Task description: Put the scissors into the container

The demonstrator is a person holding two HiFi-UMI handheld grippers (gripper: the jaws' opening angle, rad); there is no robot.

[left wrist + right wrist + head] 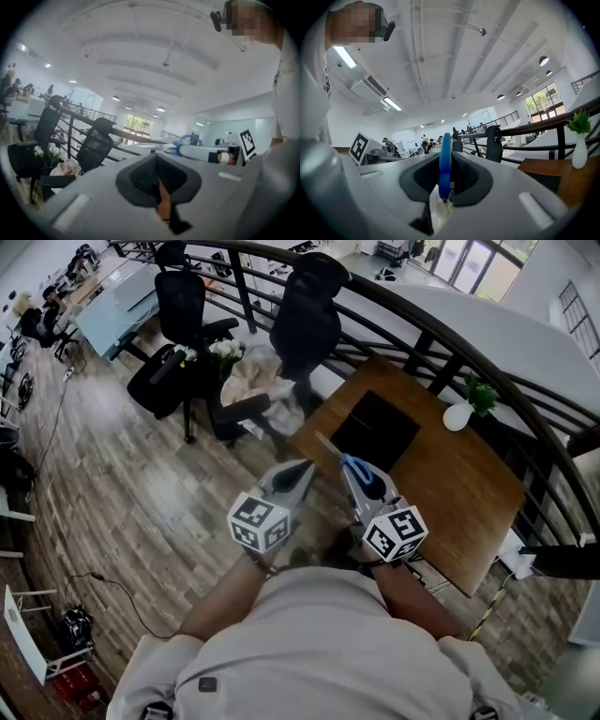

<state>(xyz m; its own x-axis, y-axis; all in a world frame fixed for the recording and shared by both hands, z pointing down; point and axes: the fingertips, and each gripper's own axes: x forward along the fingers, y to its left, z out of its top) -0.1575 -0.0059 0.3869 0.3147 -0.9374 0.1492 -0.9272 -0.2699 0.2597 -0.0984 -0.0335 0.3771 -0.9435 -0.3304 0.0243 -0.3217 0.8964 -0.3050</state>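
Note:
The scissors point(357, 468) have a blue handle and pale blades that point up and to the left. My right gripper point(354, 476) is shut on them, held in the air over the near left corner of the wooden table point(469, 493). In the right gripper view the blue handle point(444, 161) stands edge-on between the jaws. A flat black container point(375, 432) lies on the table just beyond the scissors. My left gripper point(302, 471) hangs beside the right one, shut with nothing in it. The left gripper view shows the right gripper point(206, 153) and the blue scissors handle point(190, 139).
A white vase with a green plant point(461, 412) stands at the table's far edge. A dark curved railing point(441, 329) runs behind the table. Two black office chairs point(305, 310) and a heap of cloth point(253, 381) stand on the wood floor to the left.

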